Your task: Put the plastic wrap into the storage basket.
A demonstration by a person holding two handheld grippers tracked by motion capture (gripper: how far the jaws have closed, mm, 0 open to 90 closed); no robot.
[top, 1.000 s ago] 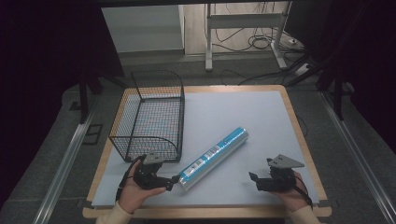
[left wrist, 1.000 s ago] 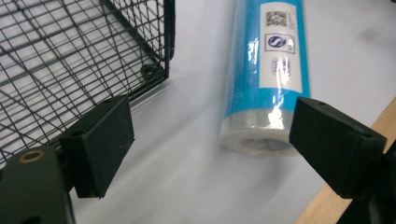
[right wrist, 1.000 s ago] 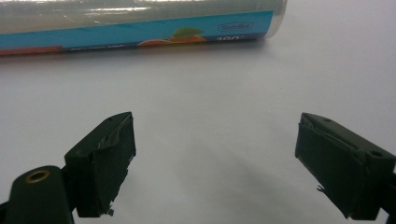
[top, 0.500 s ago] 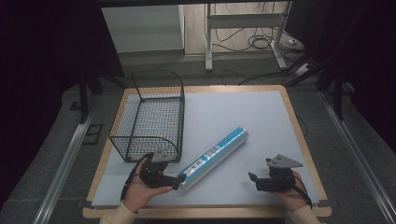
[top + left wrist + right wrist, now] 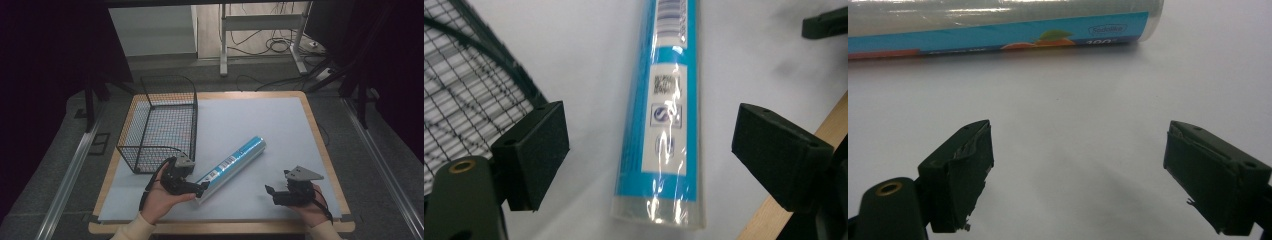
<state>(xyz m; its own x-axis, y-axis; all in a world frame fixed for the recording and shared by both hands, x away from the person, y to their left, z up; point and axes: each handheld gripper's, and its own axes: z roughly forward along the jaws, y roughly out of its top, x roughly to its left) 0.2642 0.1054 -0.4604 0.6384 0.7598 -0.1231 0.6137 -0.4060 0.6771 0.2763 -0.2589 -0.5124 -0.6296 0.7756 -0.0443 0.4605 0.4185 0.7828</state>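
Blue roll [image 5: 231, 163] lies flat on the grey mat [image 5: 260, 125], just right of the wire basket [image 5: 160, 122]; long axis diagonal, far end toward 1–2 o'clock, near end toward 7–8 o'clock in the high view. It is a cylinder in clear glossy film with a blue band, white label patches and a barcode. Left gripper [image 5: 200, 188] straddles the near end, its jaws wide, having just closed slightly, pads [image 5: 536, 150] off the roll; right gripper [image 5: 272, 193], near 5 o'clock, stands wide open, holding nothing.
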